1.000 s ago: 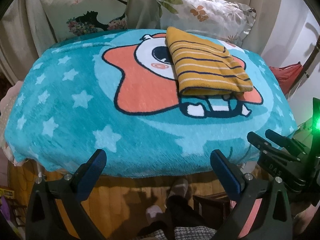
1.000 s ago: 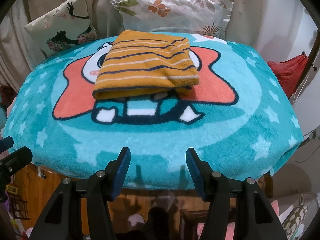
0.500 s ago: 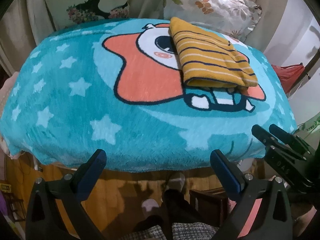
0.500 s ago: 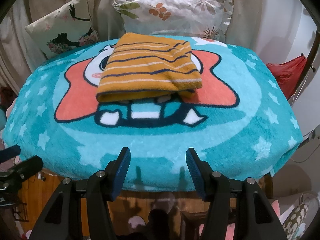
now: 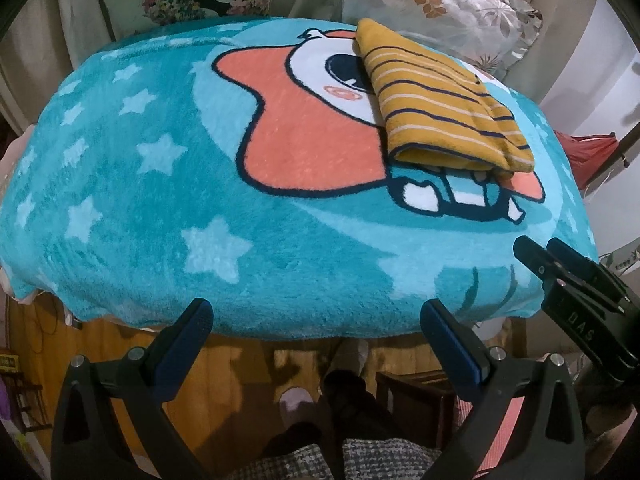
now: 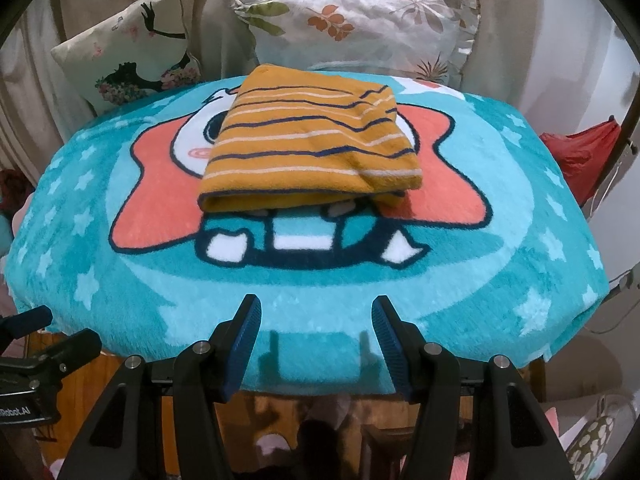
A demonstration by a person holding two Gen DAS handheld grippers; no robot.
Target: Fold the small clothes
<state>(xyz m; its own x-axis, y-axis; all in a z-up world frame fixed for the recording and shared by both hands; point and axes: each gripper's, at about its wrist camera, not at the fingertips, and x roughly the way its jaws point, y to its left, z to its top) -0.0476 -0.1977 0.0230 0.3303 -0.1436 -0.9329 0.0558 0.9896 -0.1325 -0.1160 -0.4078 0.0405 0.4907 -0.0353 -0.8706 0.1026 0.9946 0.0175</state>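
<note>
A mustard-yellow striped garment [image 5: 436, 108] lies folded in a flat rectangle on a teal cartoon blanket [image 5: 160, 200]. In the right wrist view the garment [image 6: 308, 148] sits at the blanket's middle [image 6: 520, 240]. My left gripper [image 5: 316, 316] is open and empty, at the blanket's near edge, well short and left of the garment. My right gripper [image 6: 316, 312] is open and empty, at the near edge directly in front of the garment. The right gripper also shows at the right in the left wrist view [image 5: 560, 268].
Two printed pillows [image 6: 128, 52] [image 6: 360, 24] lean against a curtain behind the blanket. A red bag [image 6: 580, 156] hangs to the right. Wooden floor and the person's feet [image 5: 296, 400] lie below the blanket's near edge.
Both grippers have moved forward toward the blanket, so the garment appears larger and nearer. Both stay open and empty. The garment has not moved.
</note>
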